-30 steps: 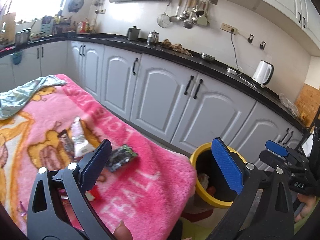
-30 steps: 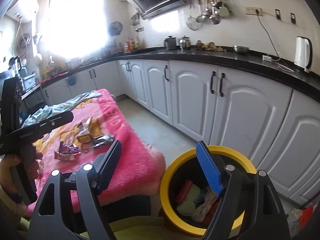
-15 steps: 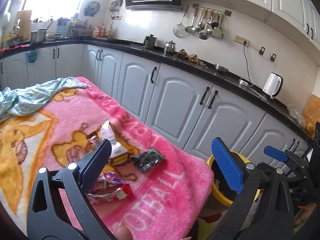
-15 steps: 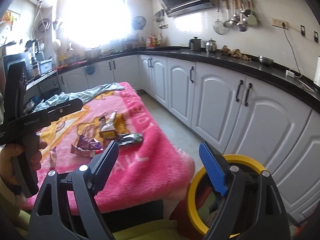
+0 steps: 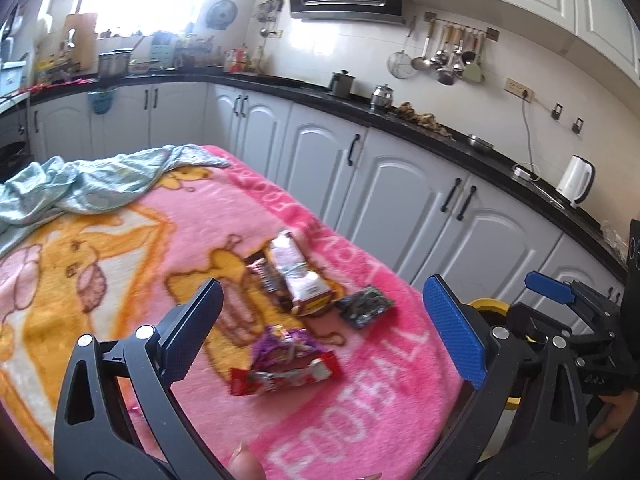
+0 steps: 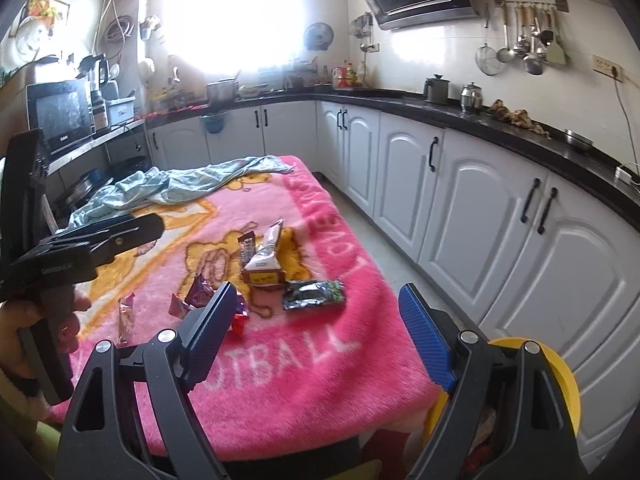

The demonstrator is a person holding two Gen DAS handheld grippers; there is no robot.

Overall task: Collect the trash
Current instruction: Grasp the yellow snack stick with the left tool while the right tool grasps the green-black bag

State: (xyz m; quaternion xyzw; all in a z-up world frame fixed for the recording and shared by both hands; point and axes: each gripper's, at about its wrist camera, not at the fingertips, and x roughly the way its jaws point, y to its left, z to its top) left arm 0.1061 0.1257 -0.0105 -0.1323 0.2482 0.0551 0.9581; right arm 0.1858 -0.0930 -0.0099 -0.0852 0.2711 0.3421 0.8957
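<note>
teal cloth point(image 5: 92, 184): crumpled at the far left end of the pink blanket point(image 5: 208, 216), well apart from the wrappers and not in my way.
my left gripper point(image 5: 320, 332): released, jaws wide, nothing between the pads; it hangs above the near part of the blanket, tilted down.
red and purple wrapper point(image 5: 286, 364): nearest piece to my left gripper, lying just ahead and below between the fingers, long axis roughly across my view (so the jaws would straddle its short side only after a wrist turn, i judge).
tan packet point(image 5: 298, 276): farther on, long axis running away from me, with a dark brown wrapper point(image 5: 267, 278) touching its left side.
dark foil wrapper point(image 6: 314, 294): right of the tan packet, close to the blanket's right edge, long axis across; from my right wrist view it sits ahead and slightly left of centre.
my right gripper point(image 6: 316, 332): empty, jaws standing wide, nearer to the foil piece than my left, i judge.
small scraps point(image 6: 126, 316): loose bits at the left, beside my left hand's tool.
yellow bin point(image 6: 560, 380): down off the blanket's right corner, partly hidden behind my right finger; white cabinets point(image 6: 480, 200) stand beyond it.
in the way: nothing i can see between either gripper and the wrappers.
</note>
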